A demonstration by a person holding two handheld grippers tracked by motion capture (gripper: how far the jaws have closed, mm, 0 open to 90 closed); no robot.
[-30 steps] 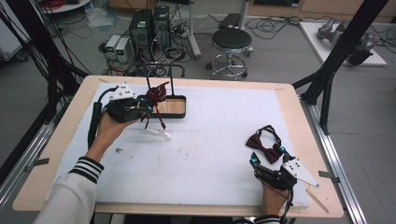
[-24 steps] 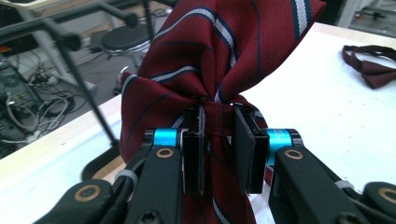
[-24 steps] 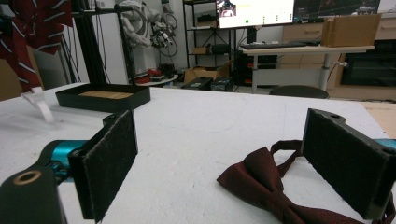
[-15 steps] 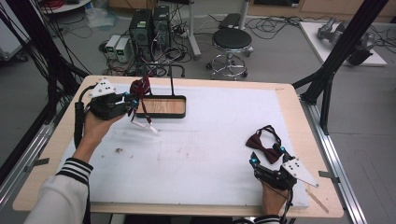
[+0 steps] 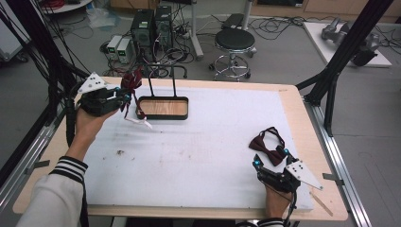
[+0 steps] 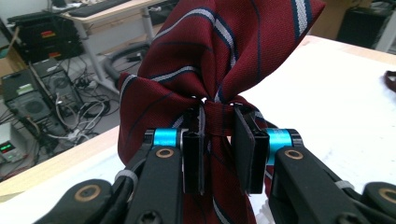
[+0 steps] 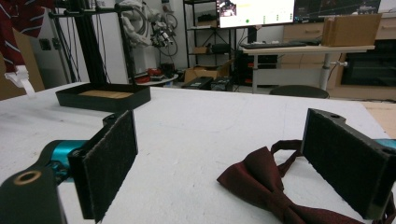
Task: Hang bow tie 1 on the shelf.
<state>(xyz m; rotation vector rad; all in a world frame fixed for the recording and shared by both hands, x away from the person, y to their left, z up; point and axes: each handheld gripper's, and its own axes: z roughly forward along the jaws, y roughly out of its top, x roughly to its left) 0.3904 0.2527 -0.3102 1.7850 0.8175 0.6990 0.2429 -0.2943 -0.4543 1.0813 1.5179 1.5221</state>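
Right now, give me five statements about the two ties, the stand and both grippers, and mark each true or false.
1. The left gripper is shut on the striped tie. True.
2. The striped tie lies flat on the white mat. False: it is held up in the air, left of the black stand.
3. The right gripper stands open. True.
4. The right gripper's pads clamp the bow tie. False: the bow tie lies on the mat ahead of the open jaws, unclamped.
5. A tie hangs on the stand's hoop. False: the hoop is bare.
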